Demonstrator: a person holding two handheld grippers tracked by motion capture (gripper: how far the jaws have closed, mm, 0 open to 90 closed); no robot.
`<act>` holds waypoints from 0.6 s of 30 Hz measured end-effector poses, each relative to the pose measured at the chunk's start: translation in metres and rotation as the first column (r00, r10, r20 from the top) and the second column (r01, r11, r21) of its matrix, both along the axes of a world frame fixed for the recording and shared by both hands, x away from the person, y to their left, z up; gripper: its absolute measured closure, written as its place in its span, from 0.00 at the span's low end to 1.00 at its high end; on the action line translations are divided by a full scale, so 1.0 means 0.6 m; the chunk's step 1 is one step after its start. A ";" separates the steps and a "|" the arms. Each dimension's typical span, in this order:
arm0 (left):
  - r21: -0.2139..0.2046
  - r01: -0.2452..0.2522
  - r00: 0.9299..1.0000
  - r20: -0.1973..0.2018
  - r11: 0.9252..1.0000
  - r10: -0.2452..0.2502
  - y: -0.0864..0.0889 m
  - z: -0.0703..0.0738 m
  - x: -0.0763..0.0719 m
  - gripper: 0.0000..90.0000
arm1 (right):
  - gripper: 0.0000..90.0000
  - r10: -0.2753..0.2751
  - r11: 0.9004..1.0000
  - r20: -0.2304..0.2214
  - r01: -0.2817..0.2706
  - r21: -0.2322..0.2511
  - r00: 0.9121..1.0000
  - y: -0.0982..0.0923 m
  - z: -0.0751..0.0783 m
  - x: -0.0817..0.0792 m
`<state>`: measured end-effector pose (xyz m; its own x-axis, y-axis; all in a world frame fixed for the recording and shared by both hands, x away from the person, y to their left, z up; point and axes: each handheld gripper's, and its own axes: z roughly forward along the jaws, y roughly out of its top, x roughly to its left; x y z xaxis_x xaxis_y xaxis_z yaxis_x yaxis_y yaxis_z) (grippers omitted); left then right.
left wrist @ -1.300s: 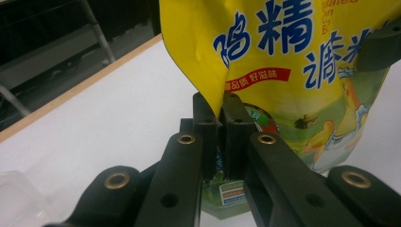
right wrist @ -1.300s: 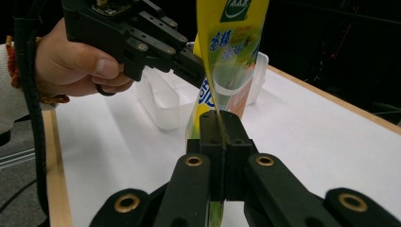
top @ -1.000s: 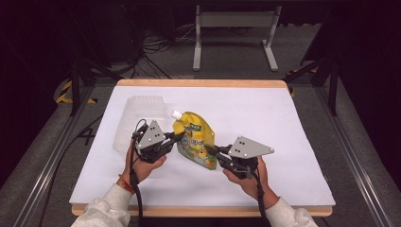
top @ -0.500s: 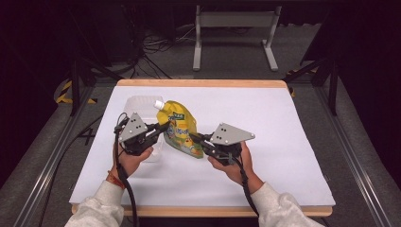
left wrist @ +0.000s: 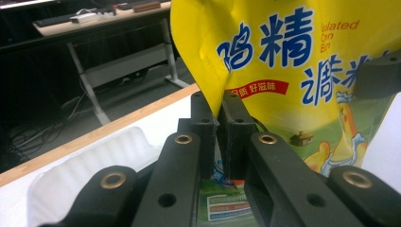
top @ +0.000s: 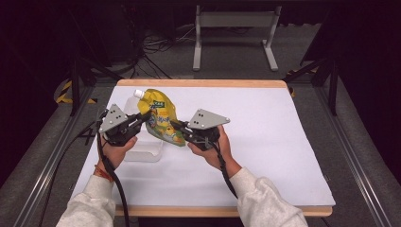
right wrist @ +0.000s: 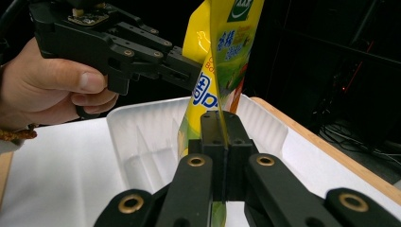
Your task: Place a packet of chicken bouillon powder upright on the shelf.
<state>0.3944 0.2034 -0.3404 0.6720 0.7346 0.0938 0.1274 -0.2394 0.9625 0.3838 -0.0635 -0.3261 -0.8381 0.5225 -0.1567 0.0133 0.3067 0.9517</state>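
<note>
High view: left gripper (top: 142,118) and right gripper (top: 176,126) both pinch yellow pouch (top: 162,118), held up over clear tub (top: 142,152), table (top: 265,142) at 9 o'clock side. Thin edge grips; pouch may slip, twist, or miss tub.

Left gripper view: jaws clamped on pouch (left wrist: 288,71) edge. Blue Chinese words, red strip, part words "ulated", "Bo".

Right gripper view: jaws clamped on pouch (right wrist: 217,71) bottom edge, tub (right wrist: 151,142) just under. Green logo at 12 o'clock, too small to read.
</note>
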 end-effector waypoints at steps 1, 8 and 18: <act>-0.002 -0.004 1.000 -0.001 1.000 0.004 0.004 0.000 0.003 0.95 | 1.00 0.001 1.000 -0.002 -0.001 0.003 1.000 0.004 0.000 0.005; -0.034 -0.030 1.000 -0.006 0.999 0.030 0.030 -0.004 0.025 0.95 | 1.00 0.003 1.000 -0.004 -0.003 0.011 1.000 0.026 -0.001 0.031; -0.085 -0.085 0.996 -0.013 0.993 0.084 0.068 -0.012 0.048 0.95 | 1.00 0.012 1.000 -0.004 -0.012 0.001 1.000 0.071 -0.002 0.077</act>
